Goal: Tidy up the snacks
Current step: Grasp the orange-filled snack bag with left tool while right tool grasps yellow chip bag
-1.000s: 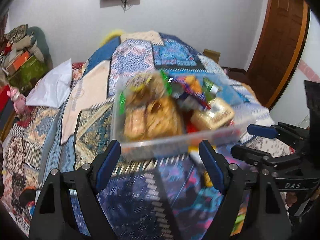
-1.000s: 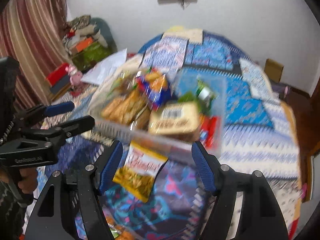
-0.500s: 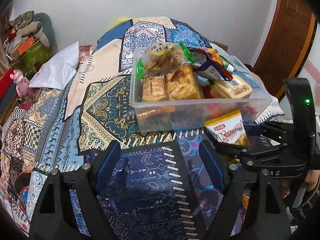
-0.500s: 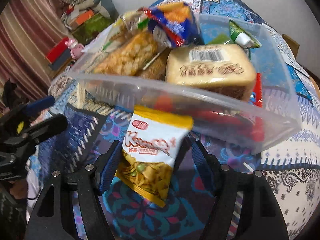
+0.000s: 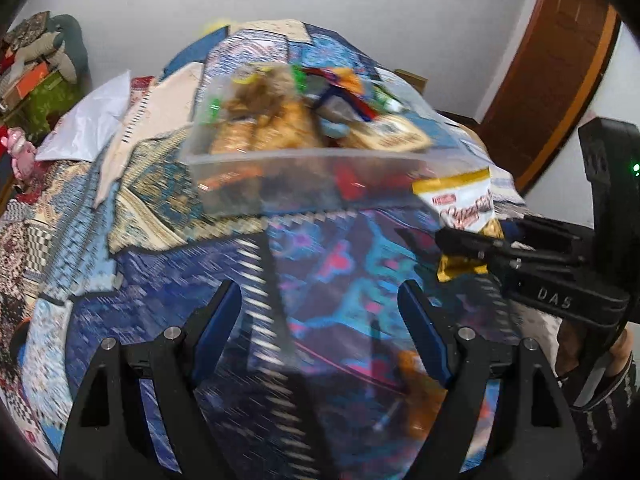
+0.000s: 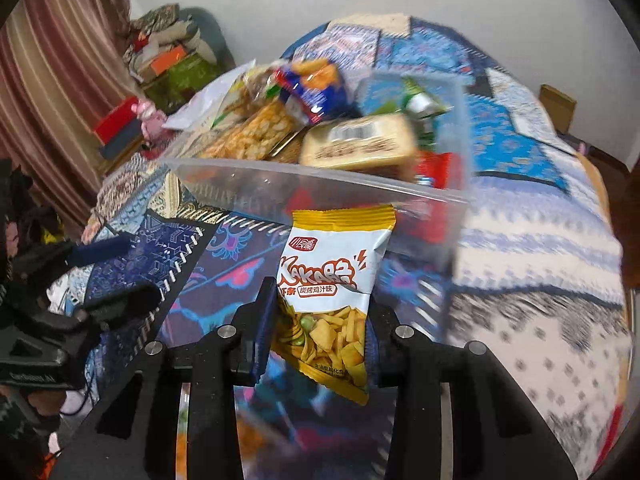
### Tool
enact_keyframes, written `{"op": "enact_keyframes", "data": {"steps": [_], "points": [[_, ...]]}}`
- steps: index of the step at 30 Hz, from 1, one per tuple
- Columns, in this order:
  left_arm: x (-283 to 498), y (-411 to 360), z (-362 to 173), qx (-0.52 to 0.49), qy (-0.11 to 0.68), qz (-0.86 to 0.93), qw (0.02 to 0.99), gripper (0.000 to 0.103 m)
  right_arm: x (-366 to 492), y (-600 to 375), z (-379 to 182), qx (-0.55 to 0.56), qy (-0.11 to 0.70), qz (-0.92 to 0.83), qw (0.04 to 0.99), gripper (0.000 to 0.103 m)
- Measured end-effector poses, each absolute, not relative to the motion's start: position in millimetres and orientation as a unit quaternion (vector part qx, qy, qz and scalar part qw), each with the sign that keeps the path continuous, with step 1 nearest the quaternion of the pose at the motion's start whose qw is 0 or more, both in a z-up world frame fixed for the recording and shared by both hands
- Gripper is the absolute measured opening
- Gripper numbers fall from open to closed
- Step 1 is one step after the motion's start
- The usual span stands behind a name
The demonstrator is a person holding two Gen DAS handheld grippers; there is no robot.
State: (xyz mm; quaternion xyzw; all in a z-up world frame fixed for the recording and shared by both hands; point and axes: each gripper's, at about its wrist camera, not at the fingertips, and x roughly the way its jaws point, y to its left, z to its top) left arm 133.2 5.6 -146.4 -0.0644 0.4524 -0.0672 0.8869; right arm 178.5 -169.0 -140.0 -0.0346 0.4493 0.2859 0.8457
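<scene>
A clear plastic bin (image 5: 304, 156) (image 6: 320, 178) full of snack packs sits on the patterned bedspread. My right gripper (image 6: 320, 320) is shut on a white and yellow snack bag (image 6: 332, 280) and holds it upright just in front of the bin's near wall. The same bag (image 5: 466, 208) shows in the left wrist view, pinched in the right gripper (image 5: 476, 246) at the bin's right corner. My left gripper (image 5: 320, 332) is open and empty above the bedspread, short of the bin.
The bed is covered by a blue patchwork bedspread (image 5: 320, 264). A white pillow (image 5: 92, 124) lies at the left. Boxes and clutter (image 6: 168, 60) stand by the striped curtain. A wooden door (image 5: 548, 68) is at the right.
My right gripper has closed on the snack bag and lifted it off the bedspread. The left gripper has pulled back from the bin a little and stays open.
</scene>
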Motion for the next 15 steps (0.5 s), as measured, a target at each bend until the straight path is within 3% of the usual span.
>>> {"op": "enact_keyframes", "data": {"steps": [15], "points": [[101.5,-66.6,-184.0,-0.059,0.515,-0.138,0.844,0.081,140.6,-227.6,-113.2,0.006,0.418,0.261,0.870,0.034]]}}
